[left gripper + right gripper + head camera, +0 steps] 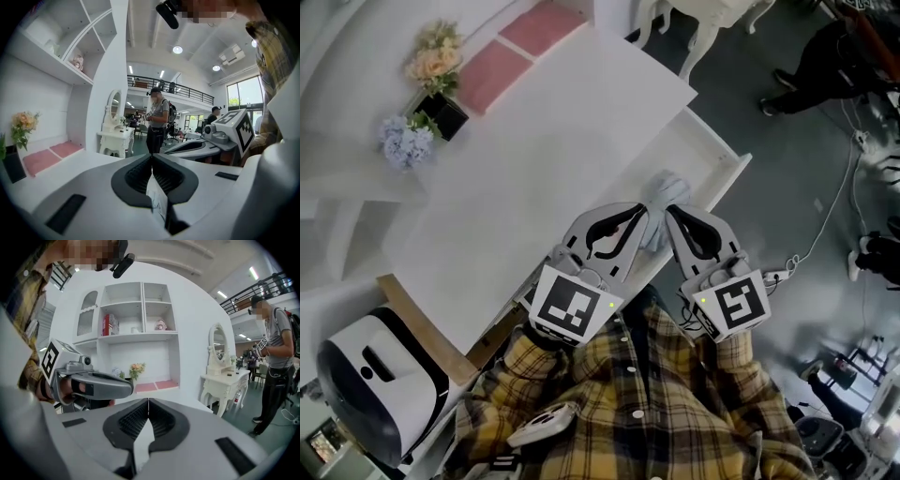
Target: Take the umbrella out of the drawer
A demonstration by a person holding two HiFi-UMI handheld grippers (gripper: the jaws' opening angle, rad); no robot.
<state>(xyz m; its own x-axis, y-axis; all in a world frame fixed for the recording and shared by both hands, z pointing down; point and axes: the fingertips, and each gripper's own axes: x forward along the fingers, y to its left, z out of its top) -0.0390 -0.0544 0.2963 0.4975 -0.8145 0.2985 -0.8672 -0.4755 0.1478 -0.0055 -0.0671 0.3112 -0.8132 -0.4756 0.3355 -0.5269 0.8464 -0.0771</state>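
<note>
One umbrella, one open drawer, two shut grippers
The left gripper [643,217] and right gripper [669,216], fingers clenched on nothing, flank the grey umbrella [664,191] lying in the drawer [712,155] at the desk's [553,141] front edge.

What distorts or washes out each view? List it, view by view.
Head view: sharp and evenly lit, the white desk nearly washed out. Left gripper view: fisheye bending, the window blown out bright. Right gripper view: same fisheye curve, shelves bowed, dark corners.

Flowers [434,59], pink cushions [490,73], white vanity [115,138]
</note>
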